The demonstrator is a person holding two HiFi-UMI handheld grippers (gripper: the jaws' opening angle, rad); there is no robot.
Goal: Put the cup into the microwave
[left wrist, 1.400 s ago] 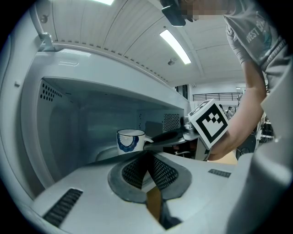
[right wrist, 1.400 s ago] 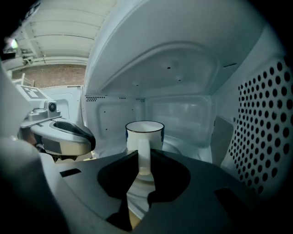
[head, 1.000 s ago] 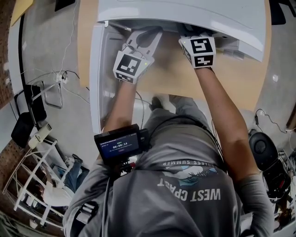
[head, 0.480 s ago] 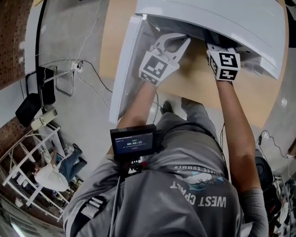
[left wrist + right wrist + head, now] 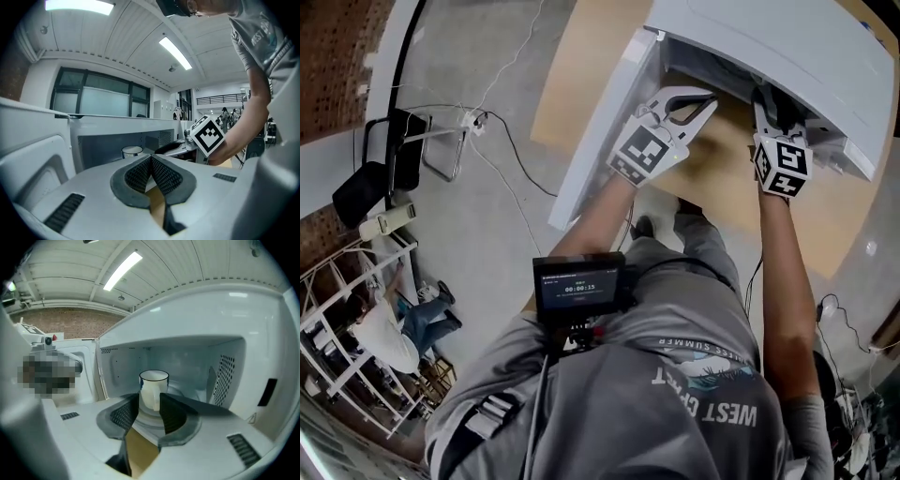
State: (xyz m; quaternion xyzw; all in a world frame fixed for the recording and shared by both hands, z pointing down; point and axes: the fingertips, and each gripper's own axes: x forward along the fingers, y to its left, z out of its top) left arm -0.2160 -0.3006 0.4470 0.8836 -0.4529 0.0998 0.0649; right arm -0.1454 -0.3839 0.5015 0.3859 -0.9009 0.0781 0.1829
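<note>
- The cup (image 5: 153,380) stands upright inside the microwave (image 5: 234,319), just beyond the right gripper (image 5: 149,399), whose jaws have just been opening and are clear of it.
- The left gripper (image 5: 151,161) jaws are closed and empty.

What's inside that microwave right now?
A white cup with a dark rim stands on the turntable plate inside the microwave, handle toward the right gripper. Its jaws have just been opening, not pressing on the cup, and they cover the cup's base.
</note>
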